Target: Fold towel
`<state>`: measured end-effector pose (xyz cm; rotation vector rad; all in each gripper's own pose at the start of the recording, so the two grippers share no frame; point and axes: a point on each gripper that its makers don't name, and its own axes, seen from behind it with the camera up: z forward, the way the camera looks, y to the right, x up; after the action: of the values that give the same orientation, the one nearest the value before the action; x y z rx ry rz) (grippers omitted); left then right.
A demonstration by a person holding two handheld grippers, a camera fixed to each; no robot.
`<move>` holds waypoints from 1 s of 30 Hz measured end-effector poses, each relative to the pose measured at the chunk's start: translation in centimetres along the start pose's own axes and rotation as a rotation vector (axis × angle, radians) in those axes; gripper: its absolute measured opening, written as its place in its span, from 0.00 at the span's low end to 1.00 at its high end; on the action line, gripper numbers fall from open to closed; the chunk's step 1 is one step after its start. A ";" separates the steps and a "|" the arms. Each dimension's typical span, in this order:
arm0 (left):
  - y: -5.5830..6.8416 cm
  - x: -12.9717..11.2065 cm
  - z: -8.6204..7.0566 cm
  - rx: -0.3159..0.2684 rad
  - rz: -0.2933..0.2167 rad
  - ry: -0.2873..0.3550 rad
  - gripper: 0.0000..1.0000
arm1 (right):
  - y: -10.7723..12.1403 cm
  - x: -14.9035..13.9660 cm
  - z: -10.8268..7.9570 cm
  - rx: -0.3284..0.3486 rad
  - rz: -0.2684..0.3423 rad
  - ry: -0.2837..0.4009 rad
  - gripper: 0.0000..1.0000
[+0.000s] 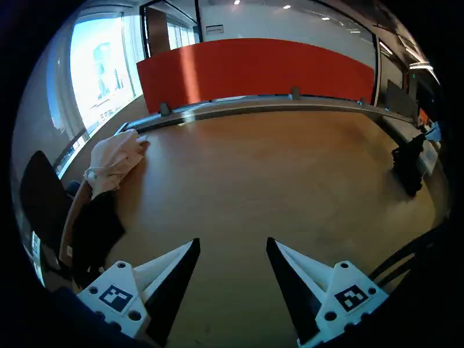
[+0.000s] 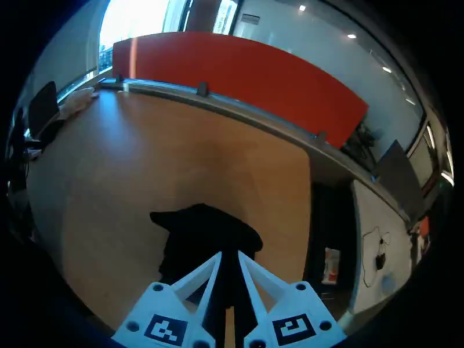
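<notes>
A black towel (image 2: 203,238) lies crumpled on the wooden table (image 2: 145,151) directly in front of my right gripper (image 2: 229,253). Its fingers stand almost together with dark cloth in the narrow gap, so it is shut on the towel's near edge. My left gripper (image 1: 232,240) hovers open over bare wood (image 1: 261,174), with nothing between its fingers. In the left gripper view a dark bunched cloth (image 1: 409,162) rises at the table's far right edge. A pale pink towel (image 1: 113,159) lies heaped at the left edge.
Another black cloth (image 1: 93,232) hangs over a chair back (image 1: 40,197) at the table's left side. A red partition (image 1: 255,69) runs along the far edge. A white desk with cables (image 2: 377,243) stands to the right, past a gap.
</notes>
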<state>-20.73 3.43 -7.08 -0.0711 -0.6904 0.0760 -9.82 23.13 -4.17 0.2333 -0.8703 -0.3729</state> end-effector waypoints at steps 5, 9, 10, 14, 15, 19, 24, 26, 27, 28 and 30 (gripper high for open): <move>0.2 0.1 0.1 -0.005 0.002 0.003 0.84 | -0.8 -0.5 0.0 0.006 0.005 -0.003 0.05; 0.2 0.1 0.1 -0.005 0.003 0.004 0.84 | -1.0 -0.5 -0.1 0.004 0.007 -0.002 0.05; 0.1 0.1 0.0 -0.004 0.002 0.004 0.84 | -1.0 -0.6 -0.1 0.001 0.009 -0.005 0.05; -0.1 0.1 -0.1 -0.002 0.000 0.004 0.84 | -0.9 -1.5 -0.1 -0.009 0.015 -0.022 0.05; -0.2 0.0 -0.1 -0.001 -0.001 0.004 0.84 | -0.8 -1.8 -0.1 -0.011 0.018 -0.028 0.05; -0.4 -0.1 -0.3 0.005 0.000 0.002 0.84 | -0.3 -4.0 0.2 -0.024 0.039 -0.073 0.05; -0.7 -0.3 -0.5 0.010 0.003 -0.001 0.84 | 0.1 -7.4 0.9 -0.038 0.080 -0.139 0.05; -0.7 -0.4 -0.6 0.012 0.006 -0.003 0.84 | 0.2 -8.6 1.3 -0.042 0.096 -0.161 0.05; -0.8 -0.4 -0.6 0.013 0.007 -0.004 0.84 | 0.2 -9.2 1.4 -0.044 0.103 -0.172 0.05; -0.8 -0.4 -0.6 0.014 0.008 -0.005 0.85 | 0.3 -9.7 1.5 -0.048 0.108 -0.183 0.05; -0.9 -0.5 -0.6 0.016 0.009 -0.007 0.85 | 0.4 -10.6 1.8 -0.055 0.117 -0.203 0.05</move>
<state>-20.64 2.46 -7.78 -0.0586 -0.6959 0.0906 -17.35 27.73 -10.31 0.0932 -1.0671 -0.3144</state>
